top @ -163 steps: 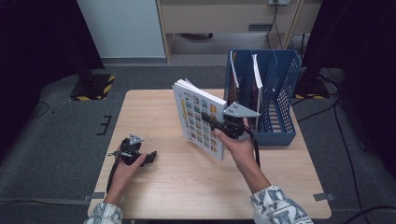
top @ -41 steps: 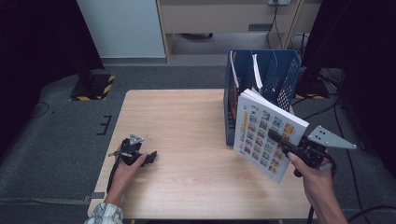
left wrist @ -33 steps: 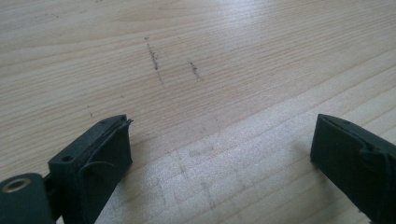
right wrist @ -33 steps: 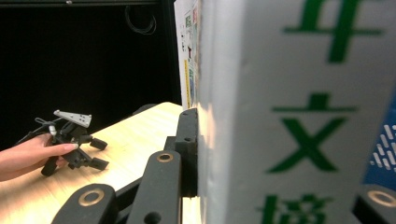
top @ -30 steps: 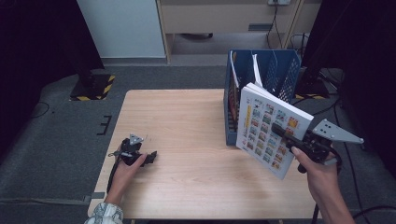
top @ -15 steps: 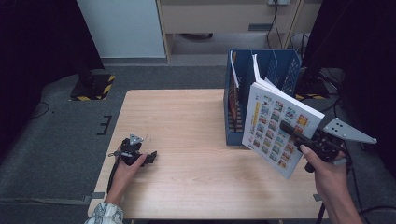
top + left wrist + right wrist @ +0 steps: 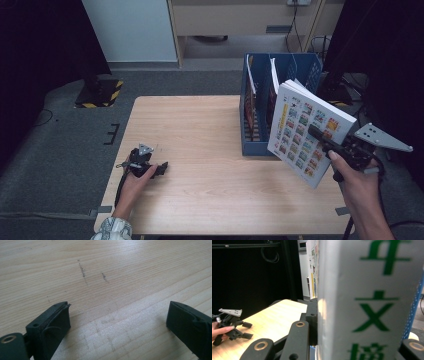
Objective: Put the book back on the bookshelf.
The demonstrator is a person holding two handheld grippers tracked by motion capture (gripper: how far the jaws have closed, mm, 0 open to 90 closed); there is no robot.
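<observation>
Pale wood fills most of our table, set on grey carpet with dark equipment to either side. Our right gripper is clamped on a thick white book, its jaws pressed to the two faces so that the spine, printed with green characters, stands between them in the right gripper view. We hold the book raised and tilted at the table's right edge, its cover of small coloured pictures turned toward the high camera, just beside the blue file rack at the far right corner. Other books stand upright inside that rack.

Our left gripper rests on the tabletop near the left front edge, well apart from the book. Its jaws stand wide apart with bare wood between them and grip nothing, as the left gripper view shows.

Between the two grippers we have a broad stretch of open tabletop. On the right, the book hangs partly past the table's edge, close to the rack's front wall.
</observation>
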